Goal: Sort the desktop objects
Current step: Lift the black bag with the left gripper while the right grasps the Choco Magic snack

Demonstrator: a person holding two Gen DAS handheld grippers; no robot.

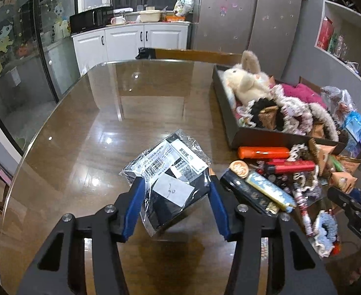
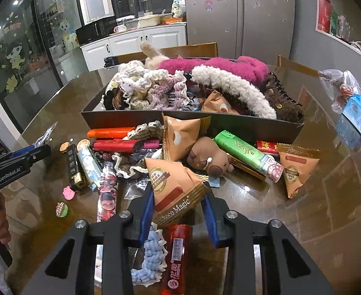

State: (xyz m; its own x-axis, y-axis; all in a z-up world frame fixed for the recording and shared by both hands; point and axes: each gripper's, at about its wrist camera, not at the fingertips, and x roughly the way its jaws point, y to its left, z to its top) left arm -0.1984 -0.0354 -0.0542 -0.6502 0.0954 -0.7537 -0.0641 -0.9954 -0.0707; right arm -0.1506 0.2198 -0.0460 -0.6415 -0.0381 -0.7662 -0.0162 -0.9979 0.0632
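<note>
Blue-padded fingers of the left gripper [image 1: 176, 184] are clamped on a clear plastic packet [image 1: 170, 172], which hangs clear of the glass-topped bench [image 1: 82, 127]; the packet holds something black and carries barcode stickers and a white label with a handwritten mark that may read "60", though the scrawl is hard to make out. The right gripper [image 2: 178, 196] has its fingers pressed on both sides of an orange snack pouch [image 2: 178, 186] printed "Choco Magic". Just below that pouch lie a red "LONGHAI" tube [image 2: 176, 253] and a pale blue scrunchie [image 2: 151, 250]. Beyond it a clutter of lighters, snack pouches and a brown capybara toy [image 2: 208, 158] covers the bench, among them a green lighter [image 2: 244, 152]. Behind the clutter a dark tray [image 2: 156, 119] holds scrunchies and a magenta fluffy band [image 2: 229, 67], with a cream plush rabbit [image 1: 246, 81] at its far end. The left gripper's body reads "GenRobot.AI" in the right wrist view.
</note>
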